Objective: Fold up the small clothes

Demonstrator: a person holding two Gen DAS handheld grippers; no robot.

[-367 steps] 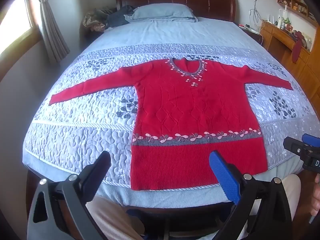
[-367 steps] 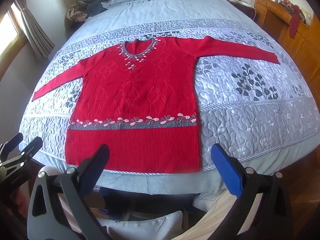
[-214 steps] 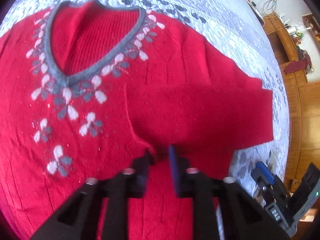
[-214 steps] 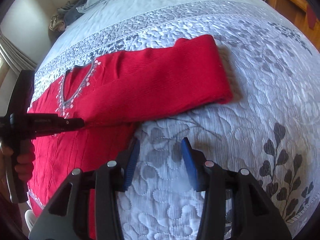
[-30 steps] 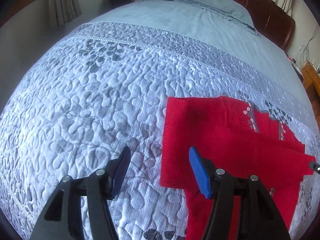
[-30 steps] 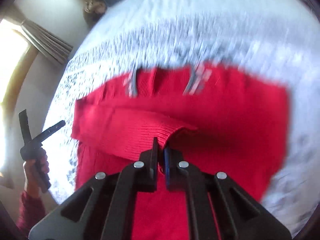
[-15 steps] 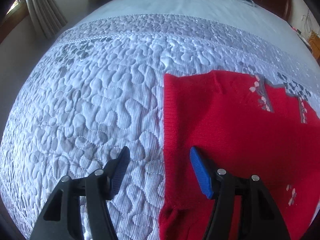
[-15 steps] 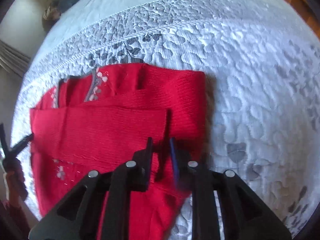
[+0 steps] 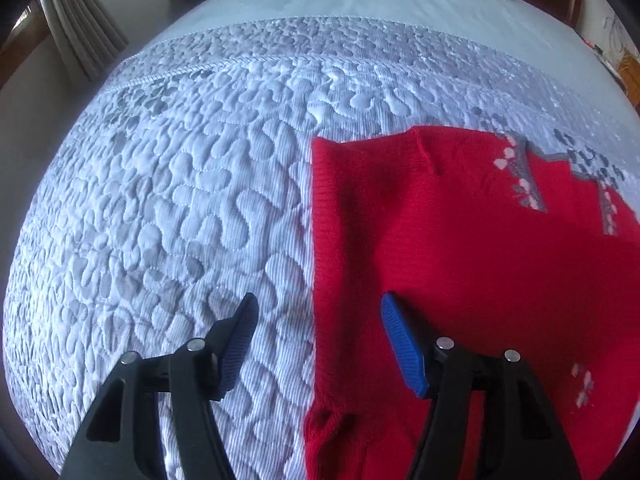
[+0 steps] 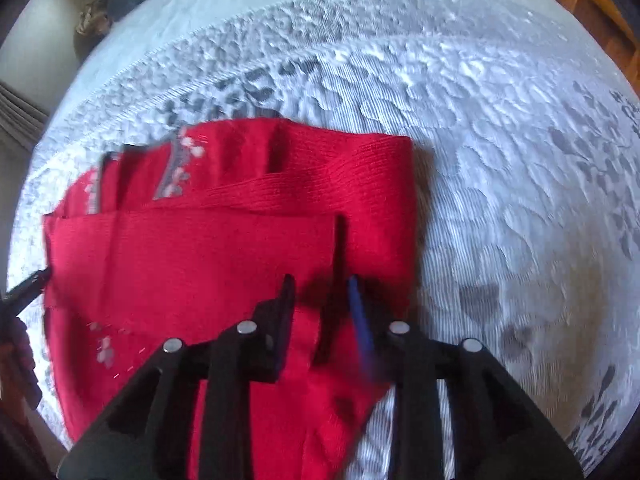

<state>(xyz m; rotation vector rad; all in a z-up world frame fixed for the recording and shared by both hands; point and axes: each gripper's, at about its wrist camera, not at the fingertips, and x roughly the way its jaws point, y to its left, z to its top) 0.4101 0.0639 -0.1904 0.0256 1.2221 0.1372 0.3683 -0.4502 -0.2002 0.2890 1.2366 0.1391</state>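
**Both grippers low over a half-folded sweater**

The red sweater [image 9: 460, 248] lies on the quilt [image 9: 180, 200], filling the right half of the left wrist view, with its straight folded edge running down the middle of the frame. The left gripper [image 9: 316, 320] points forward from the bottom of the frame with its fingers spread wide: the black finger [image 9: 236, 332] is over bare quilt, and the blue pad [image 9: 400, 340] is over red knit, so the edge sits between them.

In the right wrist view the sweater [image 10: 224, 248] fills the centre and left, both sleeves folded across the chest. The right gripper [image 10: 320, 300] hovers low over the end of the upper sleeve, fingers narrowly parted. The blur makes it hard to say, but they seem to hold nothing. At far left, the tip of the left gripper [image 10: 28, 284] meets the sweater's edge.
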